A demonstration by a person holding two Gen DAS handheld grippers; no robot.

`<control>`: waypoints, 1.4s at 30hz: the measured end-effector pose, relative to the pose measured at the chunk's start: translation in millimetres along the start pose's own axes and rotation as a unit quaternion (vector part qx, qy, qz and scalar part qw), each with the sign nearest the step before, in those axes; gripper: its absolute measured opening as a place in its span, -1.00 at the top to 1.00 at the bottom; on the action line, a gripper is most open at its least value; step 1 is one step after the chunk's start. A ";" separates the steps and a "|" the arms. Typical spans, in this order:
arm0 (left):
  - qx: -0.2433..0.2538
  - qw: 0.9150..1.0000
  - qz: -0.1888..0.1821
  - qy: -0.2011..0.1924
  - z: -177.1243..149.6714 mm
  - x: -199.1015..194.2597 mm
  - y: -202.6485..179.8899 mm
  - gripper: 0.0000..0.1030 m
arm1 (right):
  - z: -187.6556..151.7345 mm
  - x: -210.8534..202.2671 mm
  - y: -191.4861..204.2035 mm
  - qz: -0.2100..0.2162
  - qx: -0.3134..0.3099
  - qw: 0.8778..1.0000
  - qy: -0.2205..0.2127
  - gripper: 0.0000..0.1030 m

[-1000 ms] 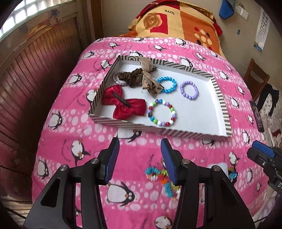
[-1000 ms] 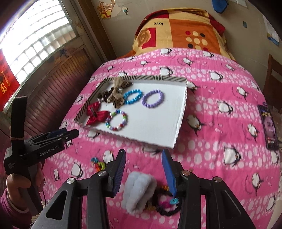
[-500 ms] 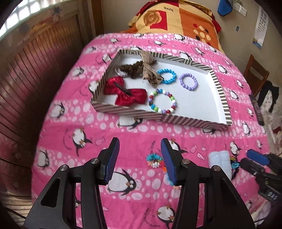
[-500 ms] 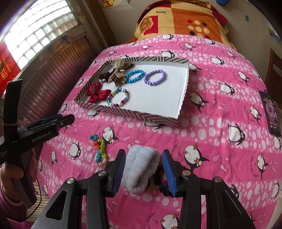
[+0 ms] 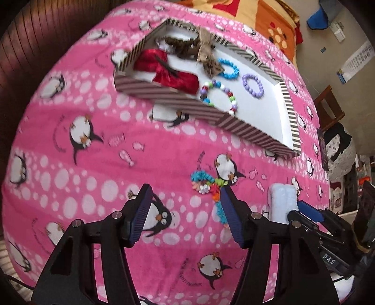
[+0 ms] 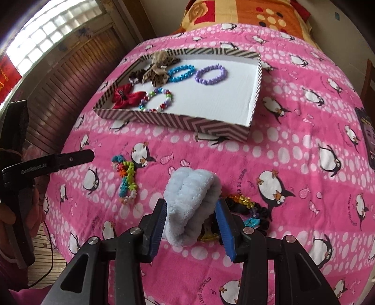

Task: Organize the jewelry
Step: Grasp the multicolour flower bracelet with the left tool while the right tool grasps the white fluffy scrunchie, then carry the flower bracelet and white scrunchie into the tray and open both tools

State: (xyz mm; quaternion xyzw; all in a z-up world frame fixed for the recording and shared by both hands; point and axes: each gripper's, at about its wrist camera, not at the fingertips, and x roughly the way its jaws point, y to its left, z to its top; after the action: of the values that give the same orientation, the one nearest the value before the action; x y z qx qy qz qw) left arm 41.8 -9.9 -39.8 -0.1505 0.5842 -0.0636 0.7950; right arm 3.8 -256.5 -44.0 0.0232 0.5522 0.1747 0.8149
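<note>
— Fleecy pale-blue, that's the headband (image 6: 191,206) sitting right between the right tongs (image 6: 191,223). Both blue pads flank it, the left pad against the fleece; whether the right pad (image 6: 225,228) presses it too, I cannot tell from here.

— And is it lifted?

— Hard to say; it looks to be lying on the bed's pink penguin blanket (image 6: 293,145). Tucked just beside it, on its right, is a dark scrunchie with amber and teal beads (image 6: 248,208).

— What about the other hand?

— The left tongs (image 5: 184,214) are spread wide with nothing in them, hovering over the blanket. The colourful beaded string (image 5: 208,185) lies just ahead of the right-hand pad, partly hidden behind it. From the right tongs' side, the same string sits well to the left of the headband.

— Farther up the bed?

— A shallow box with a chevron-striped rim (image 6: 178,119) and a white floor. Inside, near its left end, a red bow clip (image 6: 127,96) with a multicoloured bead bracelet (image 6: 159,99) just beside it. Behind those, a brown leopard scrunchie with a bow (image 6: 155,70), then a turquoise bracelet (image 6: 181,72) and a purple bracelet (image 6: 211,75) side by side. The box's right half is bare white.

— And the room?

— An orange and red pillow (image 6: 246,13) at the head of the bed, dark wood panelling (image 6: 58,98) on the left under a bright window (image 6: 54,30), and a phone (image 6: 368,138) lying at the blanket's right edge.
</note>
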 end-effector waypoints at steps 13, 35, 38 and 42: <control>0.025 0.999 0.042 -0.003 -5.0 39.8 -21.6 -0.17 | 10.6 23.5 3.2 0.001 -0.017 1.000 0.002 0.20; 0.076 0.994 -0.052 -0.060 24.3 -24.1 -46.0 0.71 | 32.5 -24.3 11.6 0.051 -0.052 0.995 -0.072 0.75; 0.089 0.992 -0.051 -0.080 36.6 -44.1 -54.8 0.71 | 42.8 -34.5 8.5 0.048 -0.049 0.994 -0.086 0.75; 0.101 0.989 -0.047 -0.100 51.9 -58.7 -63.4 0.71 | 57.9 -42.6 3.3 0.047 -0.041 0.993 -0.101 0.75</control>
State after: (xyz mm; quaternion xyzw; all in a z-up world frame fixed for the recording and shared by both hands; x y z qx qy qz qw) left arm 77.6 -45.0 47.6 -0.1023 0.4844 -0.1444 0.8567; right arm 41.6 -257.7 17.3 0.0330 0.4580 0.2322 0.8574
